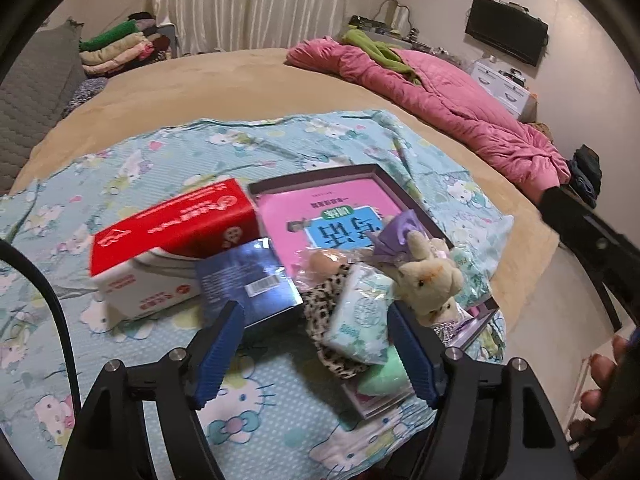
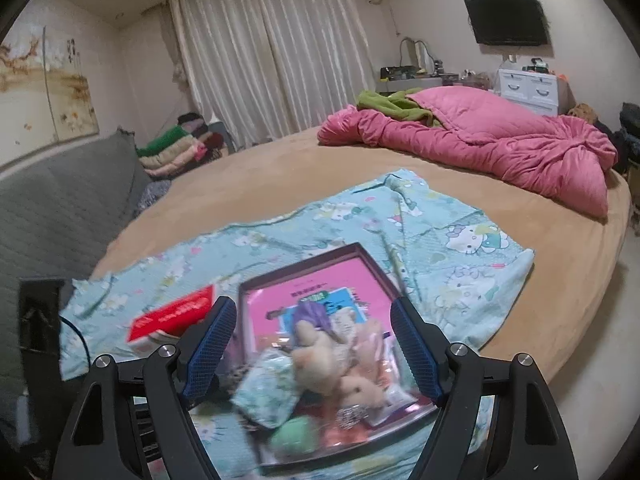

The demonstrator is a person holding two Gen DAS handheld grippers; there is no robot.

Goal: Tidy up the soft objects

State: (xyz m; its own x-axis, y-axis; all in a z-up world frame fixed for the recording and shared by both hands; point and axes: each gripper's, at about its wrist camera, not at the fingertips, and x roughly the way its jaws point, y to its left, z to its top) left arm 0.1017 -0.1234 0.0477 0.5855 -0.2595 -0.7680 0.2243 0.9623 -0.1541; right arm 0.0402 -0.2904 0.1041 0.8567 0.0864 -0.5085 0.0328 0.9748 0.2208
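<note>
A home bedroom: beyond the fingers spreads a wide bed point(image 2: 280, 168) with a tan cover, a rumpled pink quilt point(image 2: 500, 148) at its far side, long white curtains point(image 2: 272, 60) behind, a wall-mounted television point(image 2: 506, 18), and folded clothes point(image 2: 176, 148) stacked by the headboard.

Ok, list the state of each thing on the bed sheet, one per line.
left gripper: open, holding nothing
right gripper: open, holding nothing
dark tray: lidless, piled with soft things at its near end
plush rabbit: upright on the pile
tissue pack: lying tilted
red and white box: closed, beside the tray
</note>
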